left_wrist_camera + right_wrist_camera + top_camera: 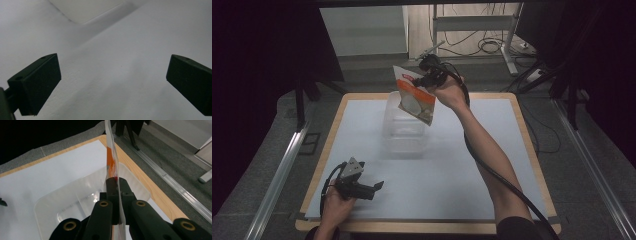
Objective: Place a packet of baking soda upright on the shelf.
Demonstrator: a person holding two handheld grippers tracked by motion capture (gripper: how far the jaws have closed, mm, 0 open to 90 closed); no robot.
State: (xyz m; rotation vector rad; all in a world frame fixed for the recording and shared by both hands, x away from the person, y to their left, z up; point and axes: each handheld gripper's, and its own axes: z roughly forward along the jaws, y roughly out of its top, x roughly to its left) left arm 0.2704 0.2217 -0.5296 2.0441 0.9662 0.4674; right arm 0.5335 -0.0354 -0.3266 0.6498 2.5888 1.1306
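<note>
An orange and white packet [414, 97] hangs in the air over a clear plastic bin [404, 131] at the back middle of the table. My right gripper [426, 80] is shut on the packet's upper edge; in the right gripper view the packet [112, 160] stands edge-on between the closed jaws, with the bin [75, 202] right below. My left gripper [379, 186] rests low at the front left of the white table top, held by a hand. Its jaws are wide open with nothing between them, as the left gripper view [113, 82] shows.
The white mat [452, 165] covers a wood-edged table [532, 150]. Metal rails [277, 175] run along both sides on the grey floor. Cables and a desk frame [492, 30] lie beyond the far edge.
</note>
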